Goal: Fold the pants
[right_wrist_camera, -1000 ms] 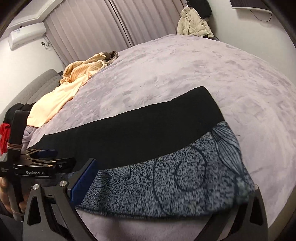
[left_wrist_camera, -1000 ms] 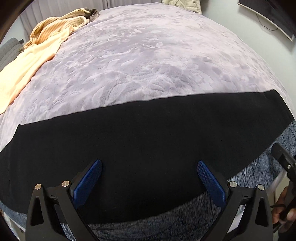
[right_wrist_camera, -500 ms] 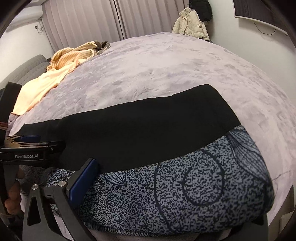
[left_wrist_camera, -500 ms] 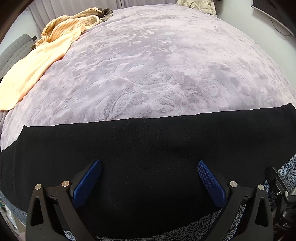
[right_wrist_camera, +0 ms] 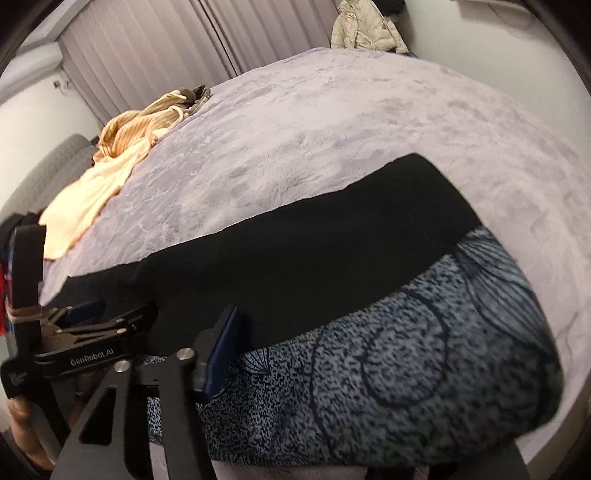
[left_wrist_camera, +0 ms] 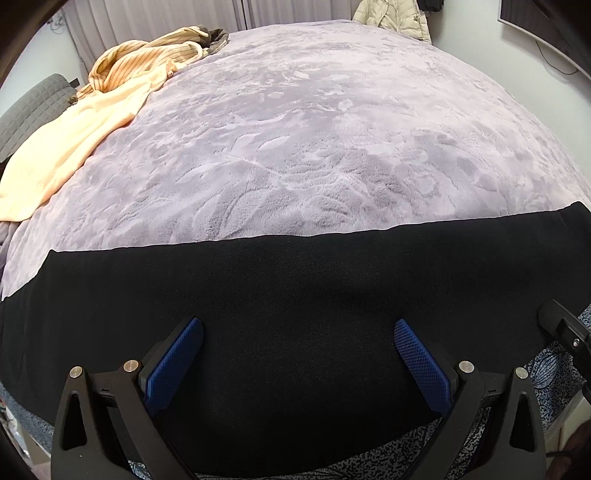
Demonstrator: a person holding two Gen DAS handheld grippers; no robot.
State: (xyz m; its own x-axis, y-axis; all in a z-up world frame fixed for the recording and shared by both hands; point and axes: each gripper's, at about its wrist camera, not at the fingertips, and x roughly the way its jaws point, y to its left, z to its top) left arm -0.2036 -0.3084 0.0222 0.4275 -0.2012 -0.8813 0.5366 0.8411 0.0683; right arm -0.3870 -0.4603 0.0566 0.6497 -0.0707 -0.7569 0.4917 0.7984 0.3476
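Note:
The pants lie flat across the near part of a lilac bed. They show a black band (left_wrist_camera: 295, 295) on the far side and a grey-blue patterned part (right_wrist_camera: 406, 362) nearer me. My left gripper (left_wrist_camera: 298, 354) is open, its blue pads spread over the black band. It also shows in the right wrist view (right_wrist_camera: 85, 332), low over the pants' left end. My right gripper (right_wrist_camera: 369, 387) hangs over the patterned part near the bed's edge. Only its left finger (right_wrist_camera: 221, 350) shows; the right finger is hidden under the cloth's edge.
A peach cloth and a striped orange garment (left_wrist_camera: 122, 85) lie at the far left of the bed (left_wrist_camera: 332, 129). A beige jacket (right_wrist_camera: 365, 29) hangs by the curtains. A grey padded headboard or chair (left_wrist_camera: 26, 110) stands at the left.
Both views have shifted forward and lower over the pants. The right wrist view has tilted and come closer to the patterned part. The pants lie as before.

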